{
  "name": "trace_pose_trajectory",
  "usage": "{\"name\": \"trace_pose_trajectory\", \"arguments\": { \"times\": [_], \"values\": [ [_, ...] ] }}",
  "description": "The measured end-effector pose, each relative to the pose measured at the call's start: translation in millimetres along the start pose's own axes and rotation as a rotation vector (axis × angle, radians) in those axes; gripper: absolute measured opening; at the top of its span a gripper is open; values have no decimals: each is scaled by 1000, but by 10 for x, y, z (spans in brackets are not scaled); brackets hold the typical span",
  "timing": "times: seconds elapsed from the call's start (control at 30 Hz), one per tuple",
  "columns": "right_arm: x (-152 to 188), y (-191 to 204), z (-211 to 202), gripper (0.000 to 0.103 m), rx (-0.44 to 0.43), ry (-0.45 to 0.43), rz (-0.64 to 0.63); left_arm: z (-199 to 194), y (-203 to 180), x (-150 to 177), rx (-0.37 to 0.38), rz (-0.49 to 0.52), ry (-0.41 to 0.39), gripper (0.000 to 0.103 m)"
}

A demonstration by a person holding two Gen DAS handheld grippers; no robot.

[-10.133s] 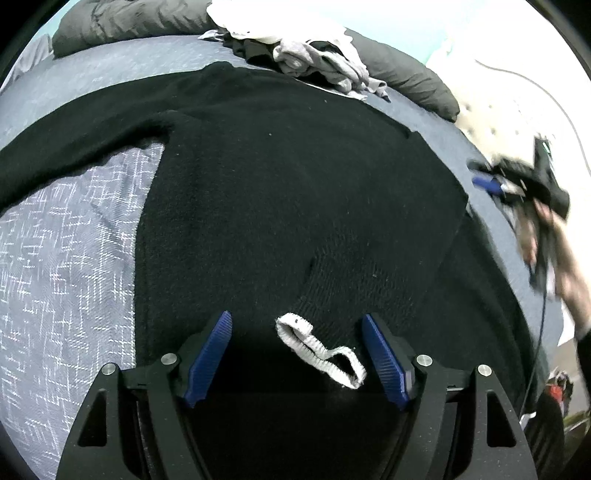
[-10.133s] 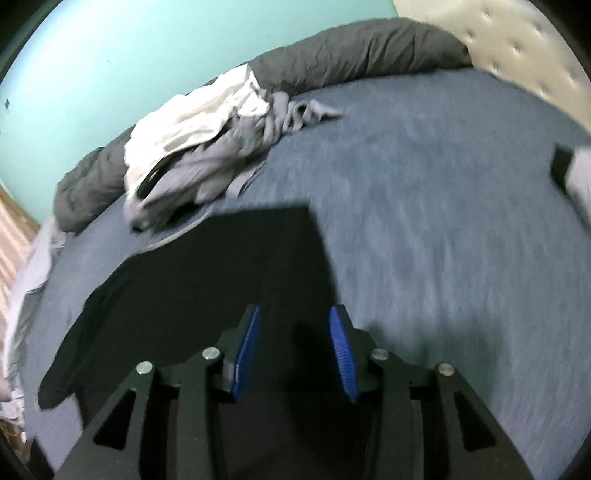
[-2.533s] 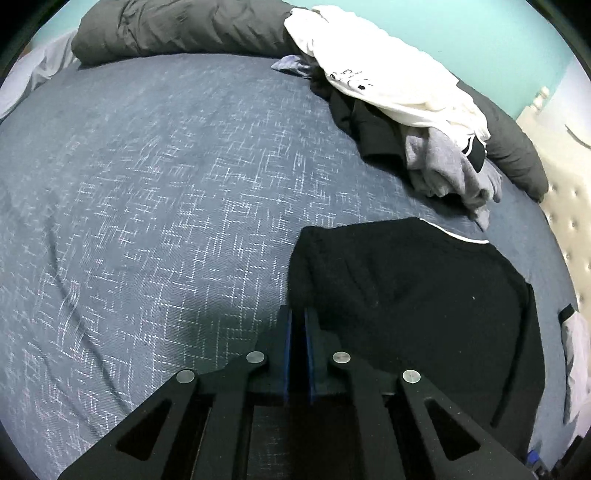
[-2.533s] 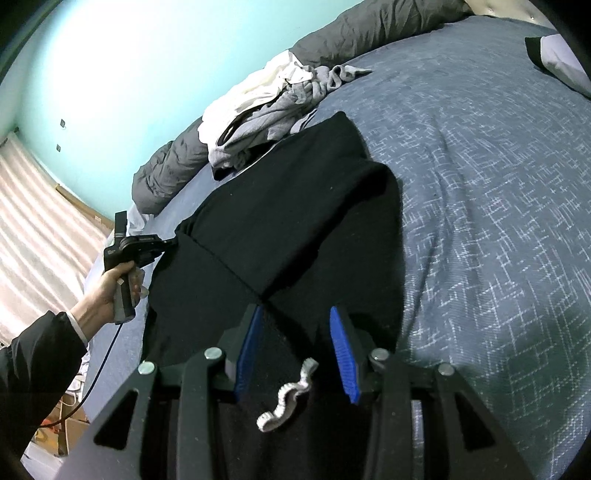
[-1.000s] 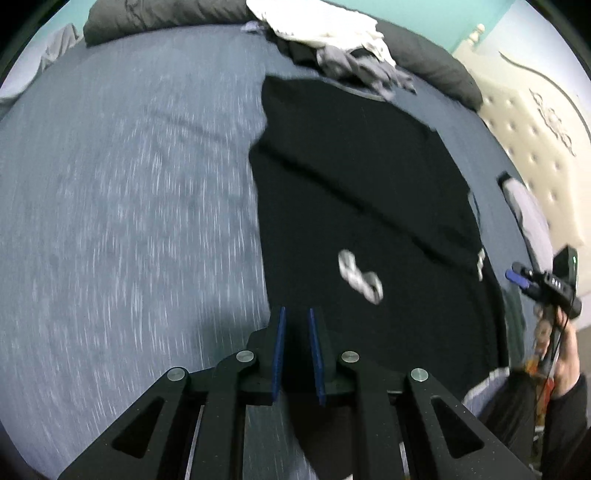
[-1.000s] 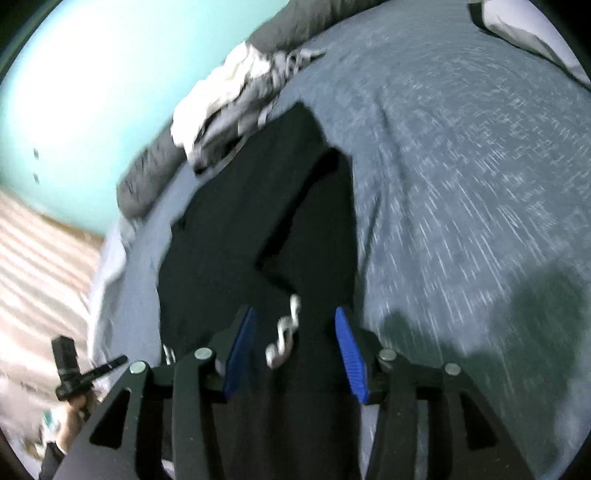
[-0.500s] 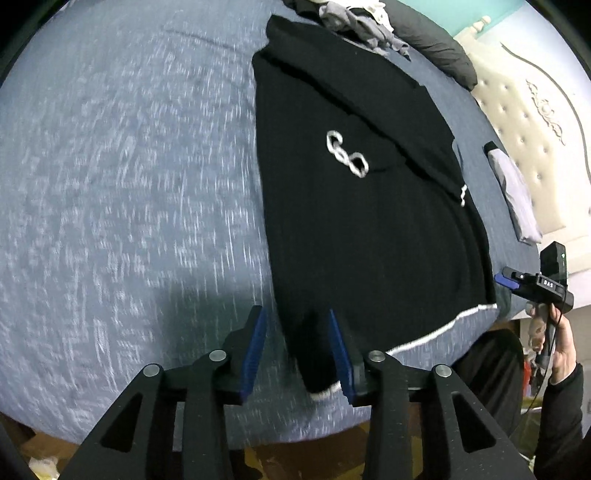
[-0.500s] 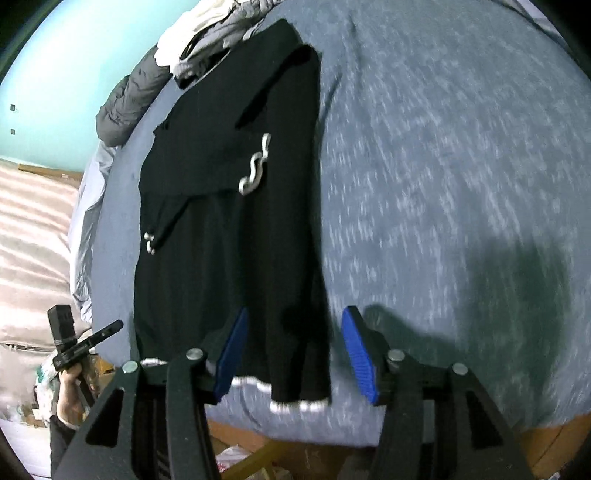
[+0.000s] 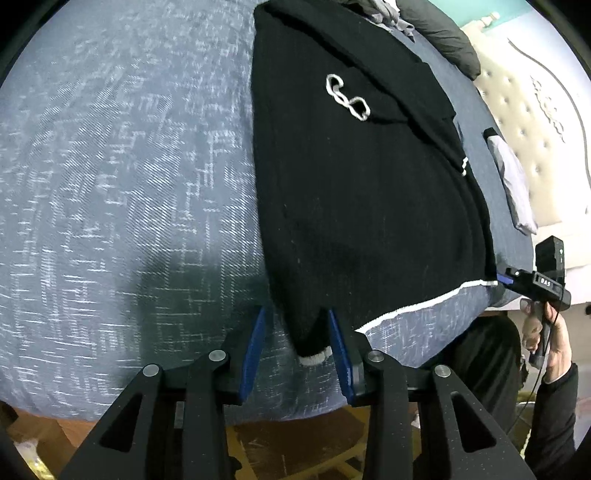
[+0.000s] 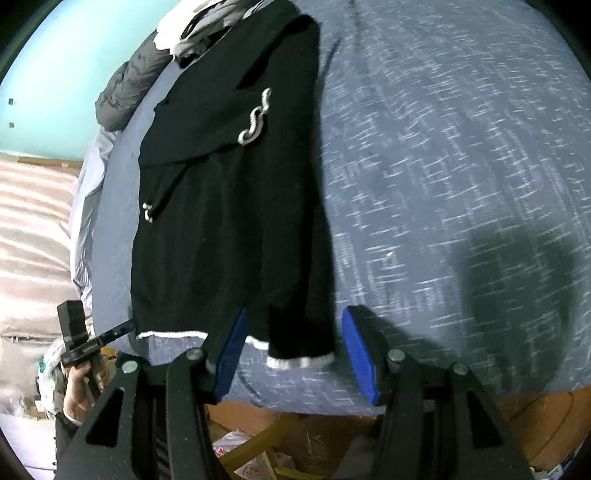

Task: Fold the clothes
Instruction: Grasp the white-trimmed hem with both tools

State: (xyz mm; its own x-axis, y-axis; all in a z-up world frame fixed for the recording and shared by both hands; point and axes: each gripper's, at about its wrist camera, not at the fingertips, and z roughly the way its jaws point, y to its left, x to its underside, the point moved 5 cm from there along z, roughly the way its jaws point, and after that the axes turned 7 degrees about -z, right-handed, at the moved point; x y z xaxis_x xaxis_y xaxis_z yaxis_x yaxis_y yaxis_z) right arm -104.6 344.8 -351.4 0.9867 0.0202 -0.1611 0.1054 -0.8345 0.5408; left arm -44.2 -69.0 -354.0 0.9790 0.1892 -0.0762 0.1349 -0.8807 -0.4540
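The bed is the largest thing here, covered with a blue-grey woven sheet, and its near edge runs just under both tongs; below it only floor and some clutter show. The black sweater lies flat along the bed, its sleeves folded over the body, its white-trimmed hem close to that near edge. It looks like a soft knit, rather thick and a little heavy, so I judge it will sag and stretch if lifted by one point only. It is not fragile and not slippery; the knit should hold well between the blue pads.

The best places to take hold seem to be the two hem corners. The left tongs are spread, and the near-left corner with its white cuff-like edge sits between the fingers, not yet pinched. The right tongs are also spread wide around the near-right corner, apart from the cloth.

For moving, there is much bare sheet on both sides of the sweater. At the far end a pile of unfolded clothes and a dark pillow lie near the collar, so a fold away from the edge has less room there. A small grey-and-black item lies beside the headboard.
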Motion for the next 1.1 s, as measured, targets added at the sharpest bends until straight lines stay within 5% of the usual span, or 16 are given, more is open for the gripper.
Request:
{"name": "trace_pose_trajectory", "arguments": {
  "times": [0.07,0.17,0.43,0.77,0.83,0.9,1.1],
  "values": [
    [5,59,91,53,18,25,-27,45,-40,23,7,18,7,19],
    [20,69,79,20,49,18,-54,38,-71,45,16,32,-3,9],
    [69,-59,-339,0,94,-52,-74,-169,-69,53,47,49,-42,7],
    [110,-143,-309,6,59,-27,-36,-170,-65,-2,37,58,-33,7],
    [89,-110,-208,27,90,4,-36,-190,-68,-3,35,62,-36,7],
    [67,-86,-107,34,88,24,-25,-211,-69,-4,36,64,-38,7],
    [-7,-17,56,30,114,34,-37,-224,-68,-19,40,66,-39,7]
  ]
}}
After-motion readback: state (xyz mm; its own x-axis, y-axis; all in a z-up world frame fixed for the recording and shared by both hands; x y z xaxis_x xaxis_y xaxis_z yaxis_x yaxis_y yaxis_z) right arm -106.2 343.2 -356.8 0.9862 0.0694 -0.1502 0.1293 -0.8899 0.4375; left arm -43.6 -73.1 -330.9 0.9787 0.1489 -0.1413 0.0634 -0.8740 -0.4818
